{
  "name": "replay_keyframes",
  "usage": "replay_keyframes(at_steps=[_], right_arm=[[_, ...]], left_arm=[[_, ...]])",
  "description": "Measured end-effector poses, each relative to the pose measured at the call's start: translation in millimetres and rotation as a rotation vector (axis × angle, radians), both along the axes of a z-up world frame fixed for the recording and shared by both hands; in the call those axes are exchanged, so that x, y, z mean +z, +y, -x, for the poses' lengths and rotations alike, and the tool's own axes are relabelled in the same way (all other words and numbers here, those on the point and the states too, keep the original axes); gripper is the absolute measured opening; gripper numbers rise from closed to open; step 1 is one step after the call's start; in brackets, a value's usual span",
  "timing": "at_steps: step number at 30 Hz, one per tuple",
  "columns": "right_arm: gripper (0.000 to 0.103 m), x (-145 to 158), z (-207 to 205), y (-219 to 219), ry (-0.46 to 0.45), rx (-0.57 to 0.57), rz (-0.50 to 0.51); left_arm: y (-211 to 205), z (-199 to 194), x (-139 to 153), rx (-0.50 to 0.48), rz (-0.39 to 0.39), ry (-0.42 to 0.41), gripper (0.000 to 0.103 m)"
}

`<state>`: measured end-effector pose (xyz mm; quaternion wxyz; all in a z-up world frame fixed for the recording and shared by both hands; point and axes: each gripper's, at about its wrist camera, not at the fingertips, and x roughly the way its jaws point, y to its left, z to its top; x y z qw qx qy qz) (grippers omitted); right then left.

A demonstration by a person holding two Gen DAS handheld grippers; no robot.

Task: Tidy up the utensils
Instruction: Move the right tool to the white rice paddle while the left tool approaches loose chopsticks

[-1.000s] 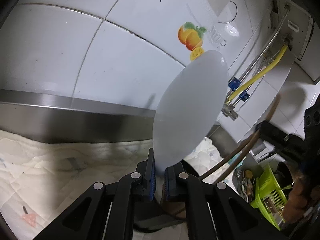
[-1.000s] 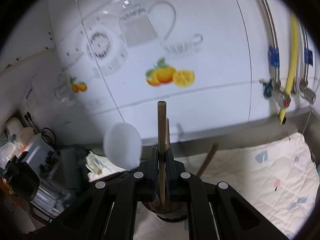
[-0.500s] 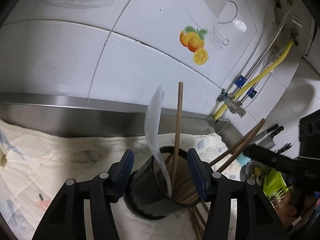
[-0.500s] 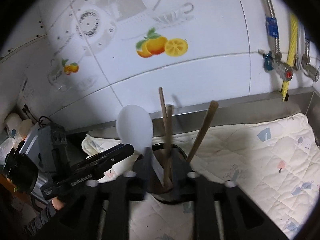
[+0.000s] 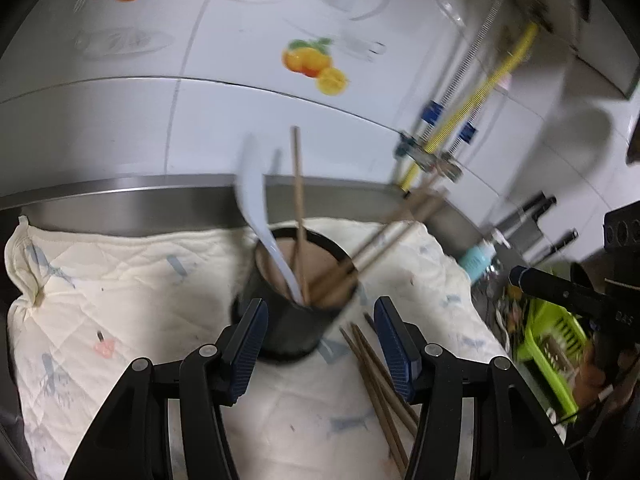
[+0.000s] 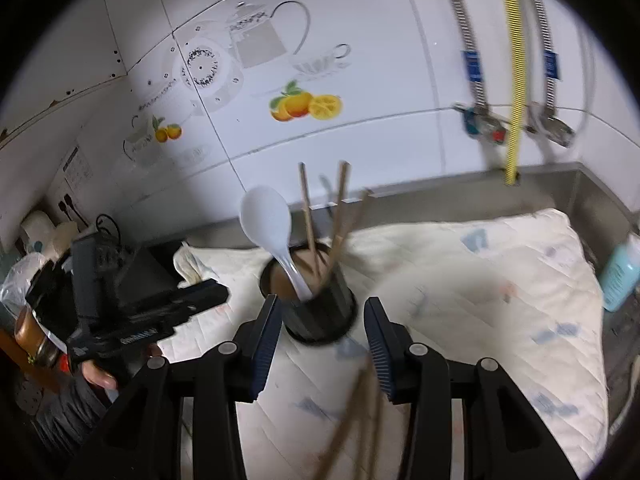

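a dark utensil holder (image 5: 294,320) stands upright near the centre of the left wrist view, on a cream quilted cloth (image 5: 132,292) that covers a steel counter. a white plastic spoon (image 5: 256,208) rises from the holder and leans toward the upper left of the frame, and a single wooden chopstick (image 5: 298,200) stands almost straight beside it. more wooden chopsticks (image 5: 384,240) lean out of the holder toward the right, blurred. a loose bundle of chopsticks (image 5: 380,376) lies on the cloth at lower centre-right, just beside the holder's base.

the left gripper (image 5: 320,344) fills the bottom of that frame with its blue-padded jaws spread apart and nothing between the pads; the holder sits just beyond the gap. its jaws have just been opening. the right gripper (image 6: 320,340), at the bottom of the right wrist view, likewise has its jaws apart and pressing on nothing, having just been opening too, with the holder ahead of them at mid-frame.

in the right wrist view the spoon's bowl faces the camera at centre-left. a teal bottle (image 6: 620,276) stands at the far right edge. white wall tiles with an orange fruit decal (image 6: 306,106) fill the top, and a yellow hose (image 6: 514,80) hangs at upper right.
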<state>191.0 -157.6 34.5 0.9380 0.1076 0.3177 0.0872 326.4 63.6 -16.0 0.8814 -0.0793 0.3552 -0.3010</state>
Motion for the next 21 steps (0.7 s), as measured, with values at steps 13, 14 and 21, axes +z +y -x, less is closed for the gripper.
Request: replay_keyframes(at_steps=[13, 14, 21], right_arm=[[0.051, -57.4, 84.3, -59.5, 0.118, -0.118, -0.073], [0.051, -62.6, 89.6, -63.5, 0.130, -0.127, -0.080], [0.051, -87.8, 106.5, -78.2, 0.184, -0.164, -0.140]], left_arm=[[-63.8, 101.2, -18.2, -0.101, -0.057, 0.031, 0.059], [-68.6, 103.9, -21.1, -0.109, -0.063, 0.038, 0.059], [-102.9, 127.3, -45.1, -0.170, -0.100, 0.081, 0.059]])
